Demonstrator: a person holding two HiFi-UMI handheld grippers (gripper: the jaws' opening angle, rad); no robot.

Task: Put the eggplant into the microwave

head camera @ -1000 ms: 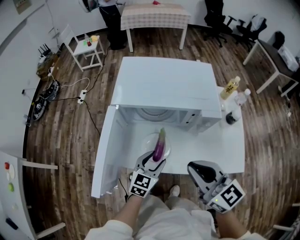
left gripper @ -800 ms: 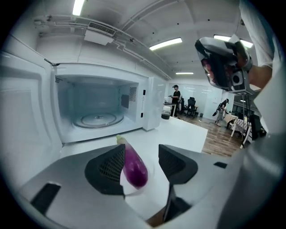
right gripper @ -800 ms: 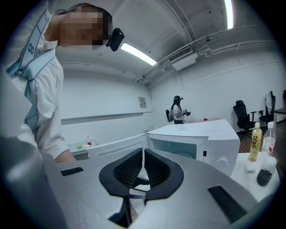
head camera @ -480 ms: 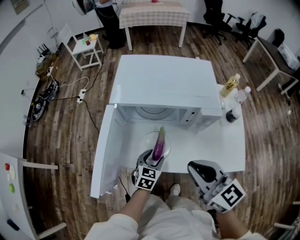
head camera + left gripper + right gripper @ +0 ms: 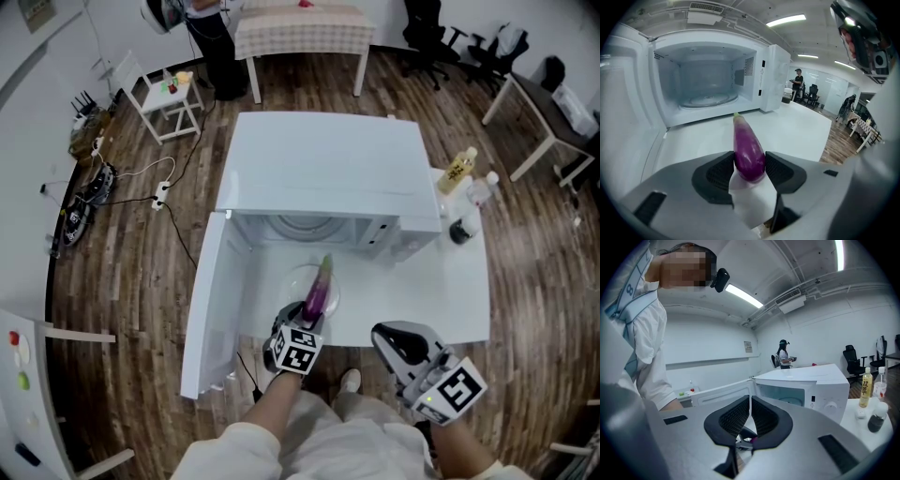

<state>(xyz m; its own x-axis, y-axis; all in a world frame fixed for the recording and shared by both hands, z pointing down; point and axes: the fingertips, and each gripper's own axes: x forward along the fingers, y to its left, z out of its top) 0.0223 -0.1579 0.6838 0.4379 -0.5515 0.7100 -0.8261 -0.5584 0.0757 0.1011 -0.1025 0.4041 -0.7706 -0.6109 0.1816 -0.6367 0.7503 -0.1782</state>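
Observation:
A purple eggplant sticks out from my left gripper, green tip pointing at the microwave. The jaws are closing and both pads press its thick end. The white microwave stands just beyond it. Its door swings open to the left and the glass turntable inside is bare. The eggplant hangs over the white table in front of the opening. My right gripper sits at the table's near edge, jaws shut with nothing between them.
A yellow-labelled bottle, a clear bottle and a small dark bottle stand on the table right of the microwave. The open door walls off the left side. People, chairs and tables are farther back in the room.
My left gripper has sunk and tipped downward with the eggplant in it, staying in front of the microwave opening. The right gripper has not moved.

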